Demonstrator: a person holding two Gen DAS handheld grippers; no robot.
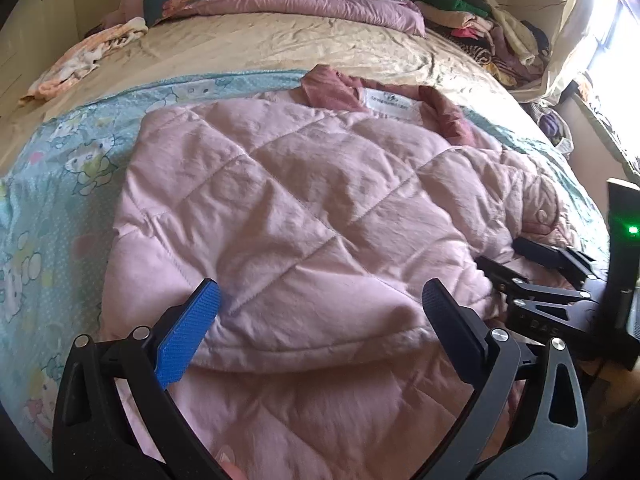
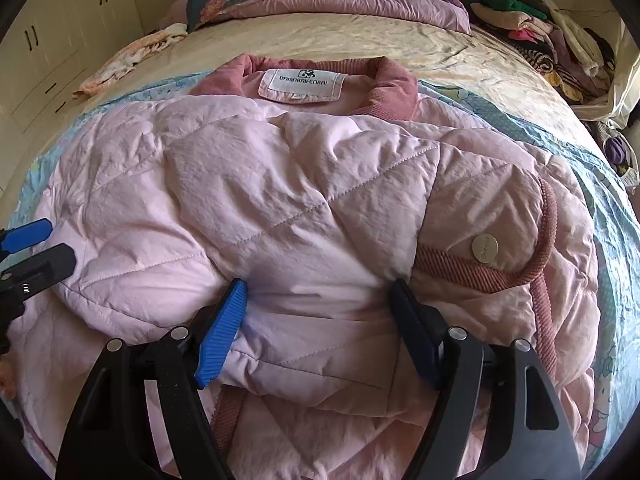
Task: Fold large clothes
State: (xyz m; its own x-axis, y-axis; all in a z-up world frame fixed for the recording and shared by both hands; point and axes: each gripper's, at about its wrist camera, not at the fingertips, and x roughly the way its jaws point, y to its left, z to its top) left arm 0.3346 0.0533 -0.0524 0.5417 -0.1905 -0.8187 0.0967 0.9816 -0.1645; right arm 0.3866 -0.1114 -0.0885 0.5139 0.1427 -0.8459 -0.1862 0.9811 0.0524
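Observation:
A pale pink quilted jacket [image 1: 304,184] lies spread on the bed, its darker ribbed collar and white label [image 2: 304,84] at the far end. One side is folded over the body, and a cuff with a metal snap [image 2: 485,249] rests on the right. My left gripper [image 1: 324,300] stands open over the folded near edge, its pads apart from the cloth. Over the jacket's middle, my right gripper [image 2: 318,312] is open too. A puffy fold bulges between its fingers, unpinched. Each gripper shows in the other's view: the right gripper [image 1: 500,252] and the left gripper [image 2: 56,240].
Under the jacket is a light blue cartoon-print blanket [image 1: 60,184] on a beige sheet [image 1: 260,48]. A floral quilt [image 1: 280,0] is bunched at the bed's head, and a clothes pile [image 1: 480,28] sits far right. Cream cupboards [image 2: 60,40] stand left; a bright window is right.

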